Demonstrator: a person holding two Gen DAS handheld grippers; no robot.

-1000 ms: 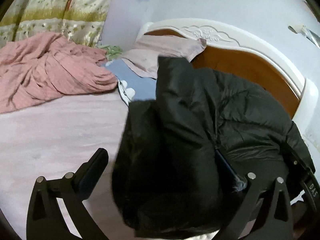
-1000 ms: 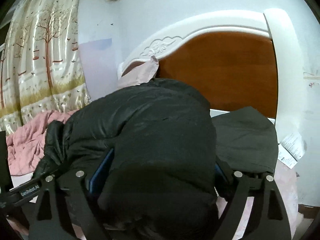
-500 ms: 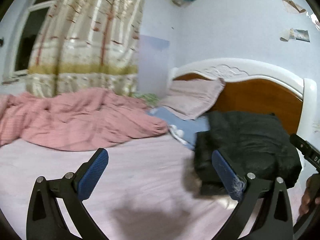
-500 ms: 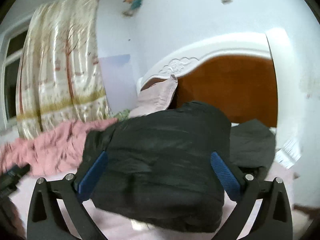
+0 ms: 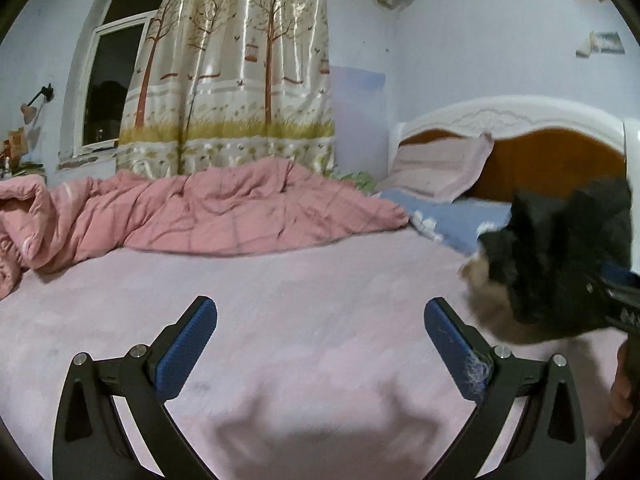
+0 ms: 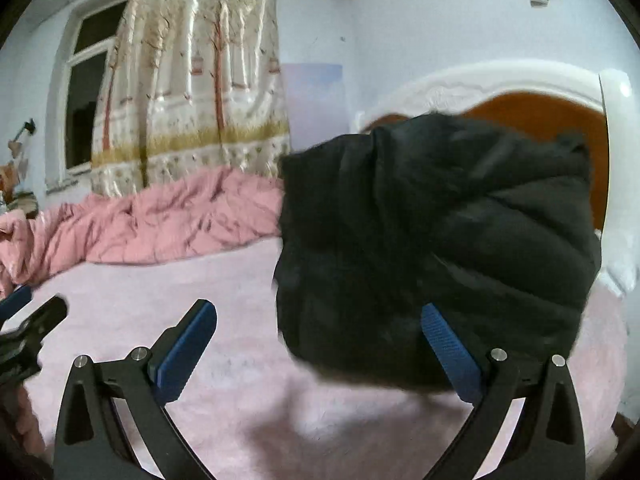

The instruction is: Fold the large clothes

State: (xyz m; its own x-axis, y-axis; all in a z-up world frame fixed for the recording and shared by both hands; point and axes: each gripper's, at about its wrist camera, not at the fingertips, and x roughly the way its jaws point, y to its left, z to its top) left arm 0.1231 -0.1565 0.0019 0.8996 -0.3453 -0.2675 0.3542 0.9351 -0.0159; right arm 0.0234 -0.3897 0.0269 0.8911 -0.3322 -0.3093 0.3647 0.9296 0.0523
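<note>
The black padded jacket (image 6: 436,248) sits bundled in a thick, rounded heap on the pale pink sheet (image 5: 300,300), close under the wooden headboard (image 5: 560,160) at the pillow end of the bed. It looks folded over on itself; whether the fold is square I cannot tell, since its edges are blurred in both views. The right gripper (image 6: 318,350) points at it with its jaws spread wide; they have just been opening, and nothing is pressed between the pads, though the right-hand pad overlaps the heap's lower edge in the picture. The left gripper (image 5: 320,346) is off to the side over bare sheet, jaws likewise apart and empty, with a tuft of pale fluff caught on one pad

The step in hand reads as letting go of the folded bundle and clearing away. To do it well, draw both grippers straight back and level, so no pad drags the slippery shell and pulls the top layer open. A puffy coat springs back, so a light press on top may be needed if it lifts. Keep clear of the rumpled pink quilt (image 5: 200,212) along the far side, and of the pillow (image 5: 440,168) leaning on the headboard
</note>
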